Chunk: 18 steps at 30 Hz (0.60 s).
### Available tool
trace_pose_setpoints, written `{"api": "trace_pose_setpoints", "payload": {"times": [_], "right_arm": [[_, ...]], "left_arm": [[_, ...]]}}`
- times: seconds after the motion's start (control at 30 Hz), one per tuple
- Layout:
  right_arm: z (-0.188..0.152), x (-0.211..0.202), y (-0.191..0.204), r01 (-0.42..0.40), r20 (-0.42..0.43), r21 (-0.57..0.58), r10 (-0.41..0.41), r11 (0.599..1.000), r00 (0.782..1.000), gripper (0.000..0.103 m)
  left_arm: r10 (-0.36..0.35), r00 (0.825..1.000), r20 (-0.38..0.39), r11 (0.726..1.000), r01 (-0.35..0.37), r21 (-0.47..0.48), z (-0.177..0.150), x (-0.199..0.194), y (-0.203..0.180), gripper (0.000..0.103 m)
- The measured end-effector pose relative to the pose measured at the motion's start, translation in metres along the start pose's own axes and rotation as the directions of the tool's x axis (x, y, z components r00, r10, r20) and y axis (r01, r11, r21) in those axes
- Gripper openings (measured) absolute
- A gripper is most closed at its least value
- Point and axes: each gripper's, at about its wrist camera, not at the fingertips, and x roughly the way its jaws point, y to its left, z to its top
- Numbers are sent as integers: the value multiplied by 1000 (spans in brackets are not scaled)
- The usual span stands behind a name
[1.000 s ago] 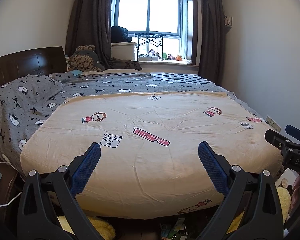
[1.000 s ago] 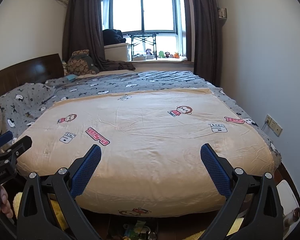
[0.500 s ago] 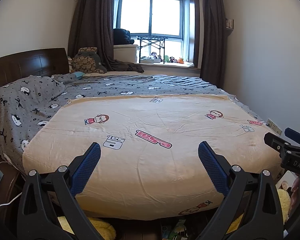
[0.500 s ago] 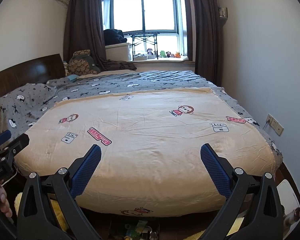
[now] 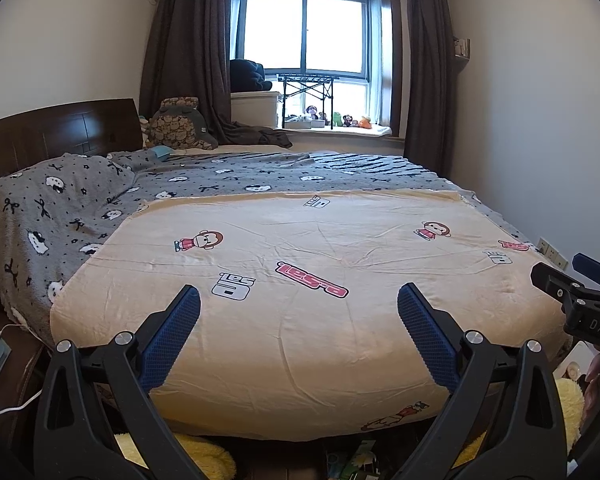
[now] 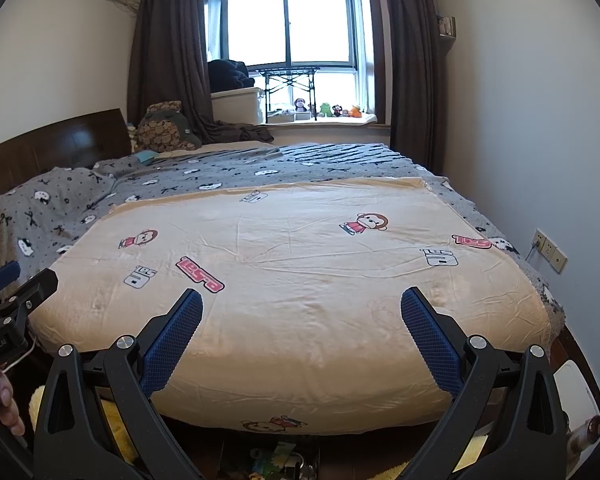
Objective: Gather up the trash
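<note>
Left tongs (image 5: 299,320) spread wide, nothing between the blue pads, aimed at 12 o'clock over the foot of the bed (image 5: 300,360). Since 1.0 s ago the view has tilted up slightly; window (image 5: 304,36) sits higher, more wall visible. Small litter (image 6: 276,460) lies on the floor at 6 o'clock, under the bed edge. Right tongs (image 6: 302,316) likewise spread wide and empty, pose nearly unchanged. Wall socket (image 6: 550,250) at 3 o'clock.

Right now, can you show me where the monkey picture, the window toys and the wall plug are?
monkey picture (image 6: 365,223), right wrist view, on the monkey's head and red shirt.
window toys (image 6: 332,110), right wrist view, on the green toy on the sill.
wall plug (image 6: 550,251), right wrist view, on the socket plate.
</note>
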Motion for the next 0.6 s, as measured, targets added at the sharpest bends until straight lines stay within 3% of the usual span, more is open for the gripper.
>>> {"api": "trace_pose_setpoints", "payload": {"times": [0.6], "right_arm": [[1,1,2,0,-5,-6,0,1000,1000,100]], "left_arm": [[-1,1000,0,1000,1,-2,2,-1,2,94]]}}
